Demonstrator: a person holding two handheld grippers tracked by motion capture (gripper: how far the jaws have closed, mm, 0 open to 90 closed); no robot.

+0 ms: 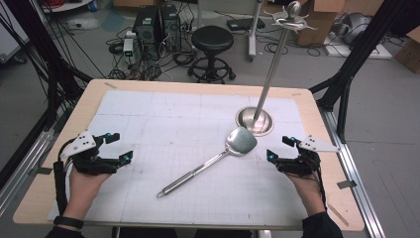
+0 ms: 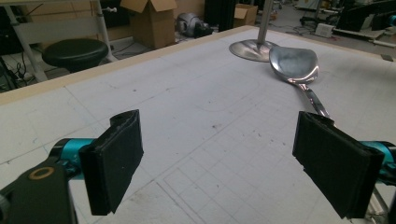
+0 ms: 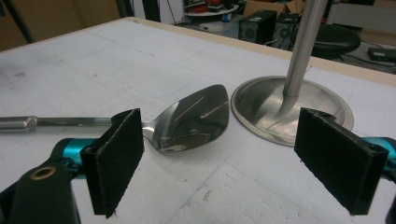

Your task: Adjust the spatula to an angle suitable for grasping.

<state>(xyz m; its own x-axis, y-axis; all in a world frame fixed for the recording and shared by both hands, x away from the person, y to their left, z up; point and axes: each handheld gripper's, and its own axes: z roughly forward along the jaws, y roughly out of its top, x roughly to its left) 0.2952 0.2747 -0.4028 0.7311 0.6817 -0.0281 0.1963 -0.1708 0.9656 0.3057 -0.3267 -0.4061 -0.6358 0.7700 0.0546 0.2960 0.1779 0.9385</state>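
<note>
Both tongs, left (image 1: 117, 147) and right (image 1: 281, 148), sit spread wide and empty for me. Spatula (image 1: 208, 161) lies mid-counter (image 1: 148, 85), blade touching the stand (image 1: 255, 120). I'd guess grab the handle, squarely, since polished steel slips.

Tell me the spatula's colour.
Shiny silver metal, the spatula; clearest in the right gripper view.

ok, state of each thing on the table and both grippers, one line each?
Left gripper: open, holding nothing, near the table's left edge.
Right gripper: open, holding nothing, near the right edge.
Metal spatula: lying flat on the mat, blade toward the stand, ungrasped.
Stand: upright on its round base, hooks at the top bare.
Mat: flat on the table.
</note>
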